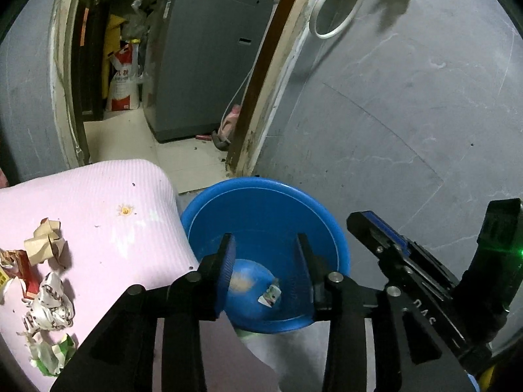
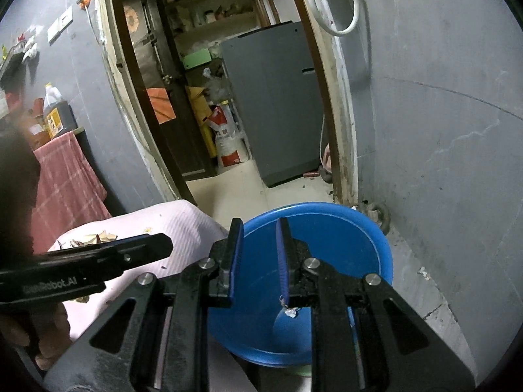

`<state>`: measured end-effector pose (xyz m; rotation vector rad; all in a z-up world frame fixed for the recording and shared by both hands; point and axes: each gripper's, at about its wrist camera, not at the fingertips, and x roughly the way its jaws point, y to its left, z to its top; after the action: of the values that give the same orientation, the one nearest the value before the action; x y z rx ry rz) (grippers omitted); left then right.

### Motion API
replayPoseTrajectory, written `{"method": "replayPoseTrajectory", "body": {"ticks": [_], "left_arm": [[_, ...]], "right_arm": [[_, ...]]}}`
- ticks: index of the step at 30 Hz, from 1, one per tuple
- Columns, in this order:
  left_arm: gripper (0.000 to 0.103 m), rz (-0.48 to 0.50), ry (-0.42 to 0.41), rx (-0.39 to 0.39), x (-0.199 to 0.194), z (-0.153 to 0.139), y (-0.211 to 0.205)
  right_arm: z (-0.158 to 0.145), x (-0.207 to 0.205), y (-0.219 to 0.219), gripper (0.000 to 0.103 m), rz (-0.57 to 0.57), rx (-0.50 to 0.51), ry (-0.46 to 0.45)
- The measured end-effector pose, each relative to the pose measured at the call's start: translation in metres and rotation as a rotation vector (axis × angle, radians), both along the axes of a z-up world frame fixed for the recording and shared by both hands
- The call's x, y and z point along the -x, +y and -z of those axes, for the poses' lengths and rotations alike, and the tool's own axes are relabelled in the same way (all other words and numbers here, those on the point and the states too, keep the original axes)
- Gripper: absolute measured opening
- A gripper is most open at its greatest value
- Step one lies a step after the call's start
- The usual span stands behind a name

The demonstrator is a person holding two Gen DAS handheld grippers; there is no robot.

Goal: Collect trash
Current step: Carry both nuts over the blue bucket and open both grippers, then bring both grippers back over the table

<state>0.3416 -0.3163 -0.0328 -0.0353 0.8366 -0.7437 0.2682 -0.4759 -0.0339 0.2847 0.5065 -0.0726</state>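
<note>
1. The left gripper (image 1: 264, 245) hangs over the blue basin (image 1: 327, 222), jaws partly apart and empty.
2. The right gripper (image 2: 260, 228) hangs there too, jaws narrowly apart, empty.
3. A scrap (image 1: 270, 295) lies in the basin; crumpled trash (image 1: 49, 300) sits on the pink mat (image 1: 108, 202).

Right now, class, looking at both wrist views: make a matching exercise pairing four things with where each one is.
Things:
1. small paper scrap
2. crumpled brown paper
3. white hose loop
4. washing machine

Places:
A. beyond the doorway
B. inside the blue basin
C. hanging on the grey wall
D. on the pink mat

Pairs: 1-B, 2-D, 3-C, 4-A
</note>
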Motion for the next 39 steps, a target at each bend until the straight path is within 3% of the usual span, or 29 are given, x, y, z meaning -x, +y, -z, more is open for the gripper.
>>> {"method": "replayPoseTrajectory", "body": {"ticks": [4,8,12,22,26,39], "left_arm": [[0.034,-0.021,-0.008,0.019,0.005,-0.006,0.008],[0.048,-0.060,-0.038,0.054,0.012,-0.019,0.022],[0.055,-0.109,-0.095,0.088,0.021,-0.036,0.046],[0.095,-0.273,-0.259,0.142,0.045,-0.073,0.119],[0.097,-0.332,-0.326,0.149,0.060,-0.083,0.145],[0.101,-0.514,-0.460,0.110,0.103,-0.096,0.237]], "right_arm": [[-0.009,0.007,0.000,0.025,0.018,0.007,-0.012],[-0.024,0.018,0.005,0.040,0.026,0.022,-0.049],[-0.041,0.027,0.014,0.048,0.023,0.041,-0.087],[-0.077,0.045,0.057,0.089,-0.021,0.064,-0.195],[-0.087,0.052,0.080,0.100,-0.043,0.065,-0.241],[-0.106,0.066,0.150,0.103,-0.142,0.040,-0.373]]}}
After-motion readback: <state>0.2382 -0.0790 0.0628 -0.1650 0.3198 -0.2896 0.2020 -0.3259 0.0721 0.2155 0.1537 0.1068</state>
